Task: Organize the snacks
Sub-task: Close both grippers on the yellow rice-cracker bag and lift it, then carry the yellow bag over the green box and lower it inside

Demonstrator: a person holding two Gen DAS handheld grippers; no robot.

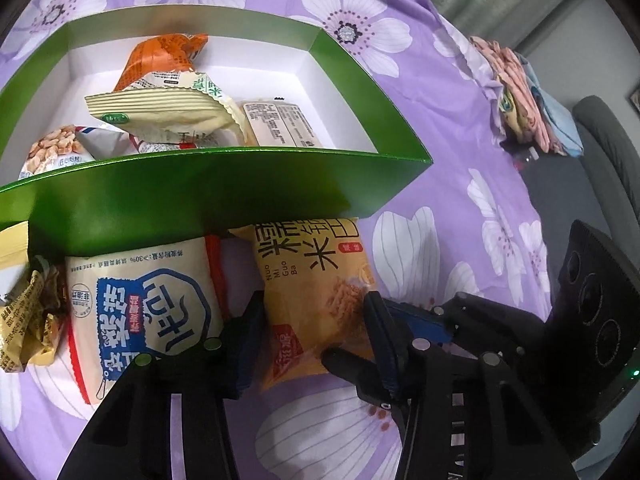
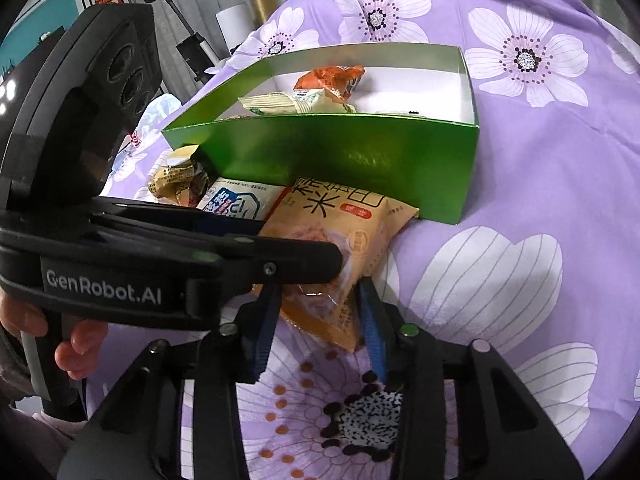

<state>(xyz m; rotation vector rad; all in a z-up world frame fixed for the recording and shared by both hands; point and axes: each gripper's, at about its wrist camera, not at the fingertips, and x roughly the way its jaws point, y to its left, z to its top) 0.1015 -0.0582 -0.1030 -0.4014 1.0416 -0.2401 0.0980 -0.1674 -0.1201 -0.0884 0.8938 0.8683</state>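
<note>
An orange rice-cracker packet (image 1: 316, 300) lies on the purple cloth against the green box (image 1: 200, 196). My left gripper (image 1: 312, 336) has its fingers on both sides of the packet, touching it. My right gripper (image 2: 320, 320) straddles the same packet (image 2: 340, 236) from the near corner; its jaws stand apart and one fingertip (image 1: 384, 344) shows in the left wrist view. The box holds several snack packets (image 1: 168, 108). A white and blue packet (image 1: 148, 308) and a crumpled gold wrapper (image 1: 28, 320) lie left of the orange one.
The flowered purple cloth (image 2: 520, 220) covers the table. Folded cloths (image 1: 524, 104) lie at the far right edge, with a grey chair (image 1: 600, 140) beyond. The left gripper body (image 2: 120, 256) crosses the right wrist view.
</note>
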